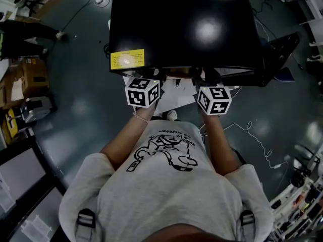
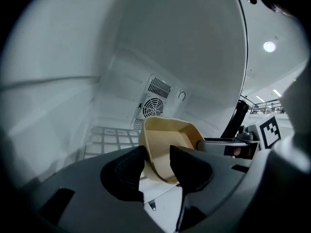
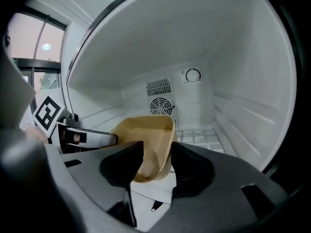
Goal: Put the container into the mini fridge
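Observation:
A tan open container [image 2: 167, 140] hangs between my two grippers inside the white mini fridge [image 2: 73, 81]. My left gripper [image 2: 156, 161] is shut on the container's left wall. My right gripper [image 3: 156, 159] is shut on the right wall of the container [image 3: 141, 130]. The container is slightly tilted and sits above the fridge's gridded floor [image 3: 201, 136], in front of the round fan vent [image 3: 162, 106]. In the head view only the marker cubes [image 1: 143, 92] [image 1: 214, 100] show; the jaws and container are hidden under the black fridge top [image 1: 181, 29].
The fridge's dark door [image 1: 280, 49] stands open to the right. A thermostat dial [image 3: 193, 75] sits on the back wall. White sheets [image 1: 176, 92] lie on the floor by the fridge. A cable [image 1: 252, 132] trails at right, and cardboard boxes [image 1: 30, 74] stand at left.

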Demonstrator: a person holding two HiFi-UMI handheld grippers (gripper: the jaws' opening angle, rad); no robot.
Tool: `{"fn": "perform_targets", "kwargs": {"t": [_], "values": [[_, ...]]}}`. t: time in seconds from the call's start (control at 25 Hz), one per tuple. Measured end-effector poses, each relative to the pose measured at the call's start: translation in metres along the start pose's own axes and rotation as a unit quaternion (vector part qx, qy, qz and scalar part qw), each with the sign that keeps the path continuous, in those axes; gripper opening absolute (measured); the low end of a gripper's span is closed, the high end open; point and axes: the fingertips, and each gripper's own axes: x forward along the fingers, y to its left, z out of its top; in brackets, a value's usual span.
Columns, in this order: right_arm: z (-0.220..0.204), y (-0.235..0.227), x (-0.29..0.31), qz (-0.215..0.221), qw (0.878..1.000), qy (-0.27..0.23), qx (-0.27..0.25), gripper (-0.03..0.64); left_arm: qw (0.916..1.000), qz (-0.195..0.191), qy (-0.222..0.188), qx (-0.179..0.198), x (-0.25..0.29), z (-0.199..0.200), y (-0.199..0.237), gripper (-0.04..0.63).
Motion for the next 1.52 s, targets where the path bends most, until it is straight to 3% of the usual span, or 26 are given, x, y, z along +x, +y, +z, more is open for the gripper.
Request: {"fn": "perform_targets", "kwargs": {"t": [1.52], "values": [[0.001, -0.025, 0.033, -0.006, 1.0, 0.011, 0.007, 0.179, 0.9991, 0.022, 0.029, 0.022, 0.037, -0.002, 0.014, 0.17]]}}
